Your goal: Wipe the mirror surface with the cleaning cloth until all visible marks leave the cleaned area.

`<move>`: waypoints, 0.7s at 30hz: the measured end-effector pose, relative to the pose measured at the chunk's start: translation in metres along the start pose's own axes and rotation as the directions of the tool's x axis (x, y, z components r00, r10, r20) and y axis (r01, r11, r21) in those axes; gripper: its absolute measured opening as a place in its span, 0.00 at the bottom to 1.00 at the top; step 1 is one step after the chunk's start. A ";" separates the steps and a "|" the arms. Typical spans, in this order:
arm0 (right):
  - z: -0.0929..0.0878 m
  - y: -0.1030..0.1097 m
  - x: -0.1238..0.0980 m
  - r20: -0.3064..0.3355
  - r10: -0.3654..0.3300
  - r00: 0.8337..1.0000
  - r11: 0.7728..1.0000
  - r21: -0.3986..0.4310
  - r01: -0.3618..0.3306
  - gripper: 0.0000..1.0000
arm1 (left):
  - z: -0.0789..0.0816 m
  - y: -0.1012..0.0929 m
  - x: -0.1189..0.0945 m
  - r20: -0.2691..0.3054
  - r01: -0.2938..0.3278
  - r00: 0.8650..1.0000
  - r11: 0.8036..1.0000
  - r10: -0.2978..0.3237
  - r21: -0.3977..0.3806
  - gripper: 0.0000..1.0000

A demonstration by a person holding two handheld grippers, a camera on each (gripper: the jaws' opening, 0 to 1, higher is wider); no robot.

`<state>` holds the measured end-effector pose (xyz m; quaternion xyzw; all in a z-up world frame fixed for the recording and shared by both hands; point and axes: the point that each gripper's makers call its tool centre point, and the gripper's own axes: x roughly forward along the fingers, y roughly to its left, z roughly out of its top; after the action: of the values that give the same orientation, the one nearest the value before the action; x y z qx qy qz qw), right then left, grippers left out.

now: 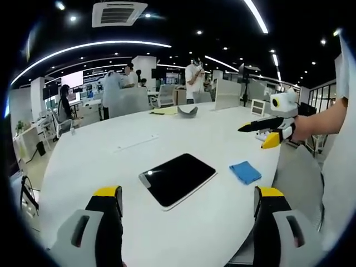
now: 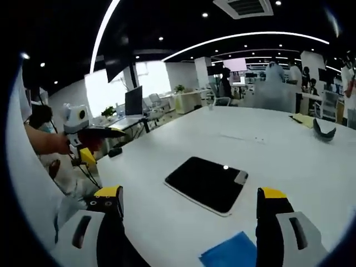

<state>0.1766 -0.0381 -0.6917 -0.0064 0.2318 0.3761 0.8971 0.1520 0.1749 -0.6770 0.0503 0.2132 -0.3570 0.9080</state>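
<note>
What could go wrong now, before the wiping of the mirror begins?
1. The blue cloth lies flat on the white table, apart from the mirror. Both grippers are open and empty, so a pinch on flat fabric may slip.
2. The mirror lies loose on the smooth table. Wiping may push it along unless the left gripper steadies it.
3. The right gripper hangs just above the cloth, which is near the table edge, and may knock it off.

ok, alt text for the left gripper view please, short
A dark rectangular mirror lies flat on a white table, with a folded blue cleaning cloth beside it, untouched. The left gripper hovers open in the foreground; the right gripper, hand-held, enters from the right above the table. An office with people stands behind.
</note>
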 end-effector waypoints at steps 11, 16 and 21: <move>0.000 -0.004 -0.002 0.002 -0.006 1.000 1.000 0.009 0.006 1.00 | 0.001 -0.001 -0.001 0.003 -0.005 1.000 1.000 0.005 -0.002 0.99; -0.002 -0.004 -0.002 -0.005 -0.006 1.000 1.000 0.007 0.006 1.00 | 0.003 0.000 -0.001 0.010 -0.007 1.000 1.000 0.007 -0.005 0.99; -0.005 -0.005 -0.003 -0.012 -0.010 1.000 1.000 0.020 0.010 1.00 | 0.005 -0.001 0.000 0.013 -0.002 1.000 1.000 0.002 0.000 0.99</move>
<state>0.1764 -0.0445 -0.6959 -0.0010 0.2409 0.3691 0.8976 0.1533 0.1726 -0.6726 0.0484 0.2073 -0.3563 0.9098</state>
